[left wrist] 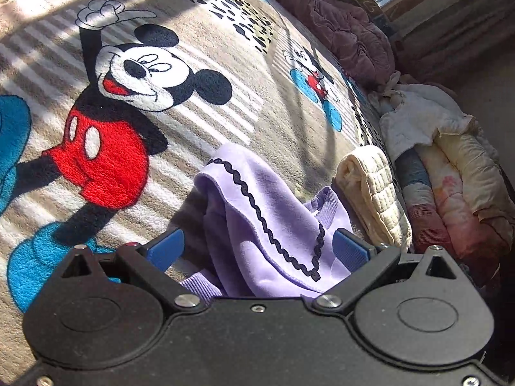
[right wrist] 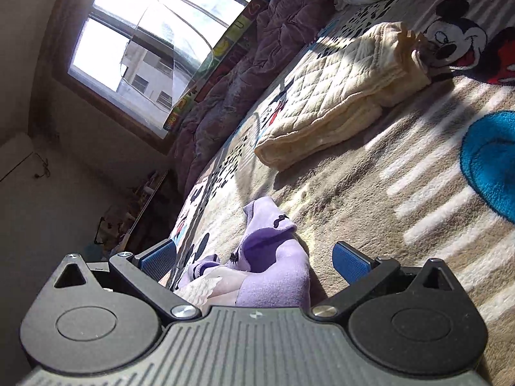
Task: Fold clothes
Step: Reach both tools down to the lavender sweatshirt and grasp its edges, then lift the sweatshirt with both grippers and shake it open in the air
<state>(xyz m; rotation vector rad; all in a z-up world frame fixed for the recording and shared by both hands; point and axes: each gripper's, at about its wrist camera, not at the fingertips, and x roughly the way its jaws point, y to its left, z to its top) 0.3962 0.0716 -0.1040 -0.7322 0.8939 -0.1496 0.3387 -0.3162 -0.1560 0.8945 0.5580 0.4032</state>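
While its blue pads stand wide apart, the left gripper (left wrist: 257, 251) hangs over the lilac sweatshirt (left wrist: 257, 225), whose crumpled cloth rises between the pads; whether either pad touches the cloth I cannot tell, and nothing is pinched. The sweatshirt carries a dark wavy trim (left wrist: 257, 212) and a ribbed collar, and it lies bunched on the cartoon-mouse blanket (left wrist: 209, 103). Just beside the sweatshirt, on its window side, rests a folded cream quilted garment (left wrist: 373, 193). Beyond that garment, a stack of folded bedding (left wrist: 450, 186) lies along the blanket's edge.

The right gripper (right wrist: 254, 259) is likewise spread, its pads on either side of the sweatshirt (right wrist: 273, 257) without closing on it. From this view the sweatshirt sits heaped right in front of the gripper, and the cream garment (right wrist: 338, 96) lies farther off on the blanket (right wrist: 370, 186), apart from the sweatshirt. Past the cream garment a rumpled mauve quilt (right wrist: 257, 48) runs along the blanket's far side beneath a bright window (right wrist: 145, 38).
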